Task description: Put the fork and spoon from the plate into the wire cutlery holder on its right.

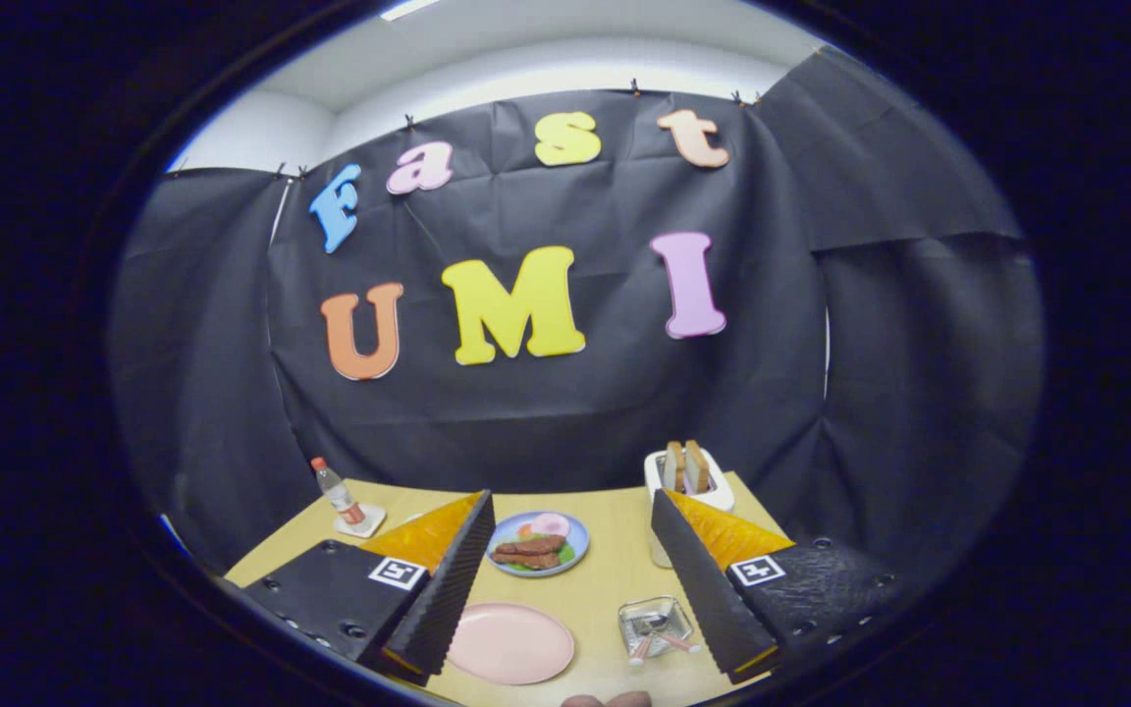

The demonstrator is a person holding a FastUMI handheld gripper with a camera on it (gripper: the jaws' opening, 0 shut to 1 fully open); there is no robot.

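Note:
My gripper (570, 501) is open and held above the wooden table (605, 579), with nothing between its fingers. Below and between the fingers lies a bare pink plate (511, 643). To the plate's right, close to the right finger, stands the wire cutlery holder (657, 621). Two pink-handled utensils (662, 643) rest inside it, their handles sticking out toward me. They are too small to tell fork from spoon.
A blue plate of food (538, 543) sits beyond the pink plate. A white toaster with bread slices (688, 476) stands at the back right. At the back left a small bottle (338, 491) rests on a coaster. Brownish rounded things (607, 700) lie at the table's near edge.

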